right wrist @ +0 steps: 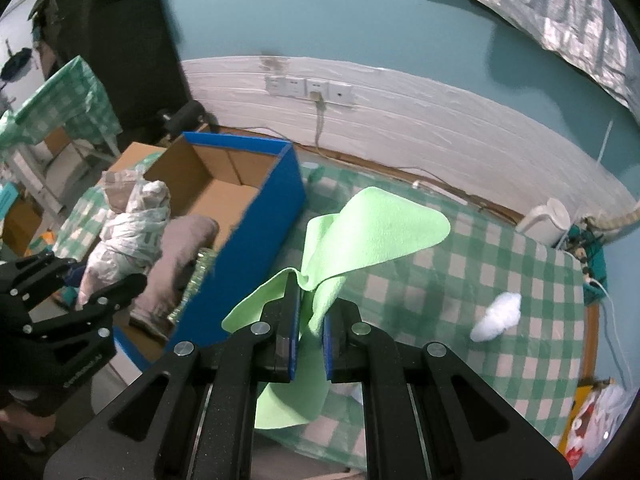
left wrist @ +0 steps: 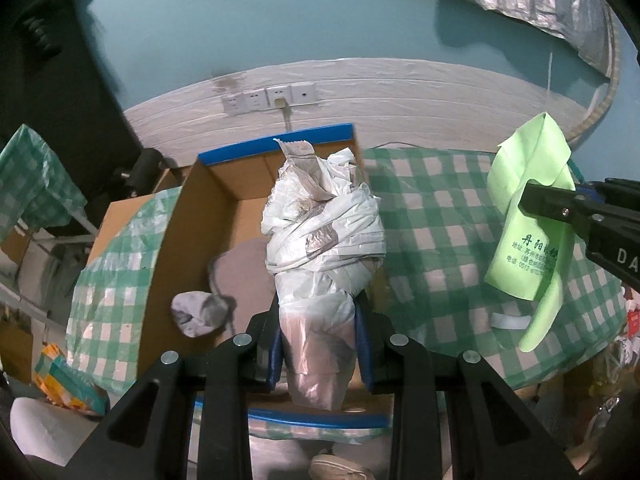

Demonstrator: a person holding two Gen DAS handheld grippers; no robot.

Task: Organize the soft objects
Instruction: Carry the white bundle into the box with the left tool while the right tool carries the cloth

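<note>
Crinkled white plastic bundle, wound tight, pinched in left gripper above open cardboard box with blue rim, grey cloth inside. Soft green cloth, folded and drooping, clamped in right gripper over checked tablecloth; white fluffy wad well apart, open table around.
</note>
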